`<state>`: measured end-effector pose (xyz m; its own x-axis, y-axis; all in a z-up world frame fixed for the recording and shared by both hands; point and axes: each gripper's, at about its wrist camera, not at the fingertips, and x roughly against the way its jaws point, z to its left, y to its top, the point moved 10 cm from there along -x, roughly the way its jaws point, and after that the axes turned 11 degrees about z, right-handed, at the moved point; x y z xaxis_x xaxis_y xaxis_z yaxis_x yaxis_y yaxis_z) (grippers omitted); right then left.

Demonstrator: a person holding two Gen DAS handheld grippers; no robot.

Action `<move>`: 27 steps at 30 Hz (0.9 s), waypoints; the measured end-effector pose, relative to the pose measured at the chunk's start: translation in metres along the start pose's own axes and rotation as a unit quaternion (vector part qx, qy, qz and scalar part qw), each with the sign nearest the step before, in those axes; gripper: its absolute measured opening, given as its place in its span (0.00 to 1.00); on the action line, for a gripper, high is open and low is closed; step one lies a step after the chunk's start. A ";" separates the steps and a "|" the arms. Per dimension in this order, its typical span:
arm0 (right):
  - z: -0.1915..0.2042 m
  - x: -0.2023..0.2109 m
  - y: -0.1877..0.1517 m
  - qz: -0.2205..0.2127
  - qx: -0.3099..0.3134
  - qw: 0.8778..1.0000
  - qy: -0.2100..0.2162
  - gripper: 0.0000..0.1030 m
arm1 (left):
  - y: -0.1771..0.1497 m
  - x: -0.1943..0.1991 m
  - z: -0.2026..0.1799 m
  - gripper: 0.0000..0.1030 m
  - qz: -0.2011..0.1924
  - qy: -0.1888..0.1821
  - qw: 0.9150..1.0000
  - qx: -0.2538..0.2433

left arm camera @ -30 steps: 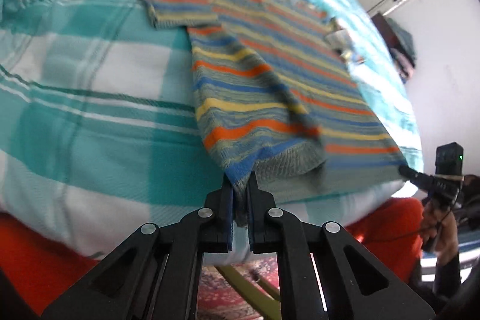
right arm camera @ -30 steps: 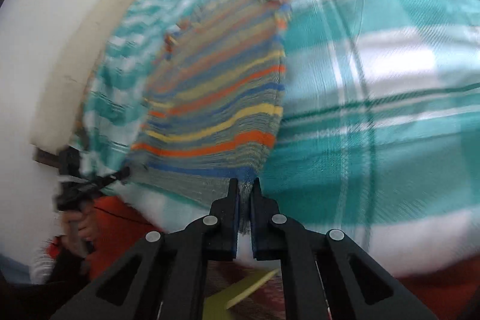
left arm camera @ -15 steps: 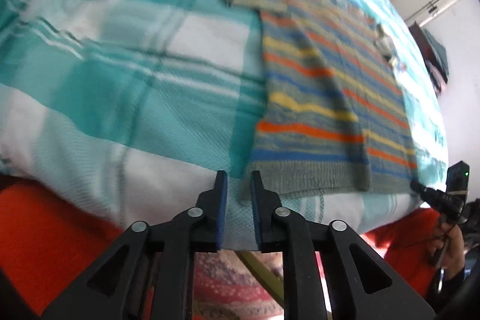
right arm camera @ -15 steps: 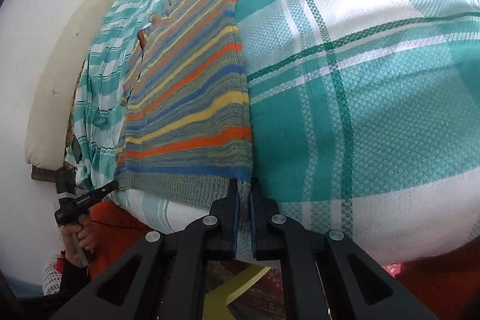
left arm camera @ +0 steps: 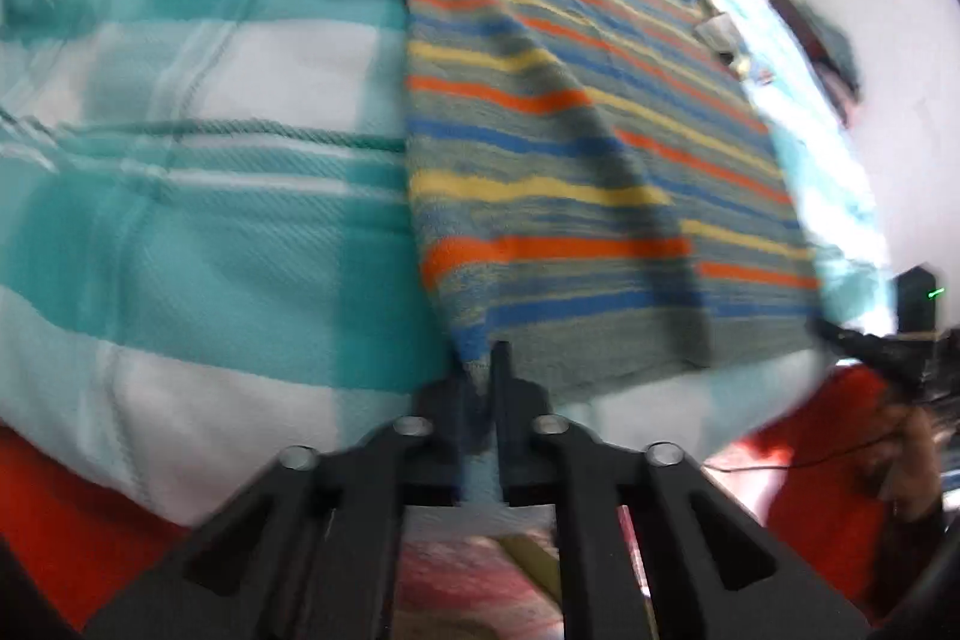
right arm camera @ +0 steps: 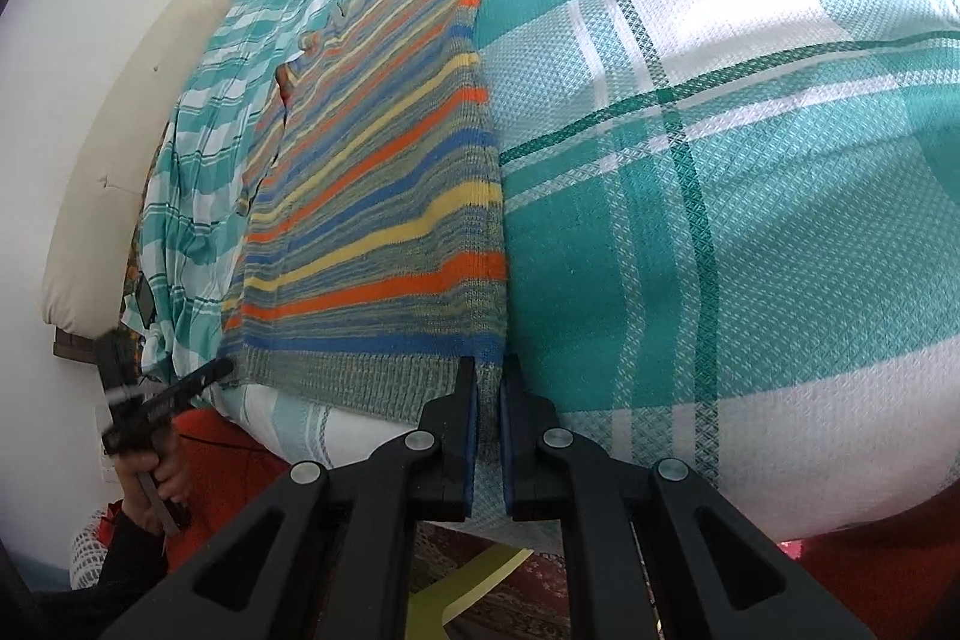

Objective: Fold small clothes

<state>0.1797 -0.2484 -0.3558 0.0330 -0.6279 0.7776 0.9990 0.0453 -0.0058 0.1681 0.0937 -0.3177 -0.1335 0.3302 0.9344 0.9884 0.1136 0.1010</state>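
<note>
A small knitted sweater (left arm camera: 576, 148) with orange, yellow and blue stripes lies spread on the bed, hem toward me; it also shows in the right wrist view (right arm camera: 390, 196). My left gripper (left arm camera: 483, 370) is shut on the hem's left corner, and the cloth rises in a ridge from it. My right gripper (right arm camera: 489, 376) is shut on the hem's right corner, which lies flat at the mattress edge. Each gripper shows small in the other's view, the right one (left arm camera: 882, 346) and the left one (right arm camera: 168, 394).
The bed has a teal and white checked cover (left arm camera: 198, 172), also seen in the right wrist view (right arm camera: 720, 160). A cream headboard (right arm camera: 120, 148) stands against the white wall. Red fabric (left arm camera: 60, 508) hangs below the mattress edge. A patterned rug and a yellow-green object (right arm camera: 474, 580) lie on the floor.
My left gripper let go of the hem corner half a second ago, then shut on it again and lifted it. The right gripper kept its hold as the sweater was pulled flat.
</note>
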 end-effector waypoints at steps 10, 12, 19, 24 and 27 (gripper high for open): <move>-0.003 0.015 -0.004 0.047 0.016 0.998 -0.039 0.06 | -0.023 -0.001 0.034 0.01 0.024 0.071 0.997 0.011; -0.010 0.001 -0.005 0.057 0.012 0.997 -0.050 0.06 | -0.024 0.000 0.030 0.01 0.018 0.079 0.997 0.008; 0.012 0.023 -0.011 0.042 0.028 0.997 -0.064 0.06 | -0.026 0.026 0.016 0.01 -0.010 0.100 0.995 -0.003; -0.008 -0.013 -0.014 0.061 0.031 0.990 -0.120 0.06 | -0.026 -0.023 0.021 0.03 0.028 0.148 0.989 -0.001; -0.004 -0.005 -0.011 0.047 0.024 0.991 -0.120 0.05 | -0.026 -0.016 0.019 0.12 0.016 0.152 0.988 0.007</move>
<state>0.1682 -0.2485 -0.3622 0.1115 -0.4173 0.9019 0.9891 0.1345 -0.0600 0.1433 0.1030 -0.3411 -0.0724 0.0365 0.9967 0.9903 0.1212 0.0675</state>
